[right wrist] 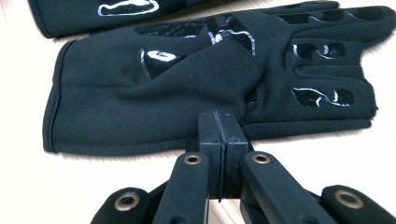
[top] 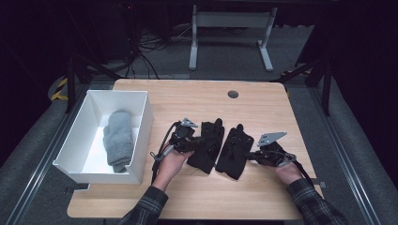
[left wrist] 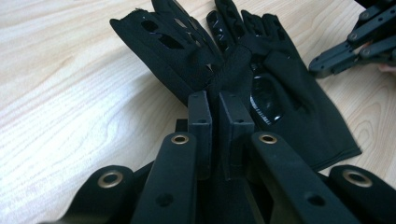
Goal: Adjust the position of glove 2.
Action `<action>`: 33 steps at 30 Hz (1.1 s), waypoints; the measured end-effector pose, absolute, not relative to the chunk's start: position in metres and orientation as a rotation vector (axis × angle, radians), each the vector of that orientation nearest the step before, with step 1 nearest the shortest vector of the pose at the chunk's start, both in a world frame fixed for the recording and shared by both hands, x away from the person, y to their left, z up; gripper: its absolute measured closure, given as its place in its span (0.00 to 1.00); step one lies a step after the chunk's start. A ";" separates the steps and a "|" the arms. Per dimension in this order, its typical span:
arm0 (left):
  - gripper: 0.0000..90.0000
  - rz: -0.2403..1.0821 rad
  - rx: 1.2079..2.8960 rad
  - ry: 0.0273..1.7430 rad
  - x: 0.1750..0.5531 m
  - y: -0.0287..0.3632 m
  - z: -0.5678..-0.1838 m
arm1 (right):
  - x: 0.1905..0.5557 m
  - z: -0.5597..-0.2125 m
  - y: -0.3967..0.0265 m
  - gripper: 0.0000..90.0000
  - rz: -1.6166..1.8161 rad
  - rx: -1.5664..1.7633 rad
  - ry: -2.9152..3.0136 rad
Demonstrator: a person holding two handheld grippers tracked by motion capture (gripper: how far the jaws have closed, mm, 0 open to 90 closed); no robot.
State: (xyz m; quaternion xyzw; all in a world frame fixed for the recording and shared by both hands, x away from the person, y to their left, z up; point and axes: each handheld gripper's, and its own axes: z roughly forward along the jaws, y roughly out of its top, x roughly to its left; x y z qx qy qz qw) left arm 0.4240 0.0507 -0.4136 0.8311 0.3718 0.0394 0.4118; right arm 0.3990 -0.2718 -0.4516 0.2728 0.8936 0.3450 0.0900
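Note:
Two black gloves lie side by side in the middle of the wooden table, fingers pointing away from the person. My left gripper is at the left glove, its jaws shut on a raised fold of black glove fabric; the left gripper pinches it between its pads. At the right glove, my right gripper sits by the near edge. Its jaws are pressed together on the edge of that glove, where the right gripper meets a bulge of cloth.
A white open box stands at the table's left with a grey folded knit item inside. A round grommet is set in the table's far side. Bare wood lies in front of and behind the gloves. Table legs and cables stand beyond.

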 end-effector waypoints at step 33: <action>0.94 -0.007 2.142 0.848 0.438 0.030 -0.398 | 0.412 -0.455 -0.229 1.00 1.076 0.748 2.666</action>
